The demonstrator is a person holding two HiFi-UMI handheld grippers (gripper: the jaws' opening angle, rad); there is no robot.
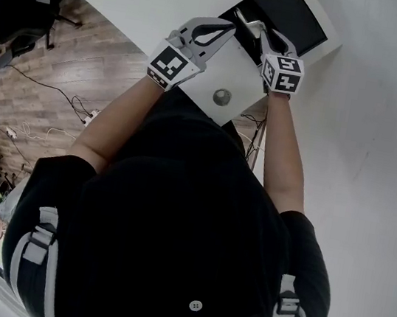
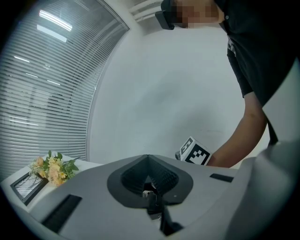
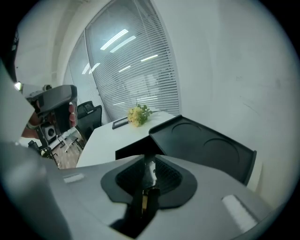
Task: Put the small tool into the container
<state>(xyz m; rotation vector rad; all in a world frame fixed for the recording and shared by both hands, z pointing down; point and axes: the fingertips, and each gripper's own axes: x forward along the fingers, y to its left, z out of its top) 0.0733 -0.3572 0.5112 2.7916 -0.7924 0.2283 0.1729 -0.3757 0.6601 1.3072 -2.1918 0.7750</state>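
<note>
By the container [image 3: 133, 150], left tool [image 2: 150, 183] and right tool [image 3: 148, 187] pinch one metal piece [image 3: 149, 169].

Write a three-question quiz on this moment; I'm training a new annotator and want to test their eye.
1. True or false: the lid of the black container stands open.
2. What stands on the white table beyond the container? A) flowers B) a kettle C) a laptop
3. Fill in: the right claw is shut on a slim, silvery ____.
Key: 1 true; 2 A; 3 tool.
</note>
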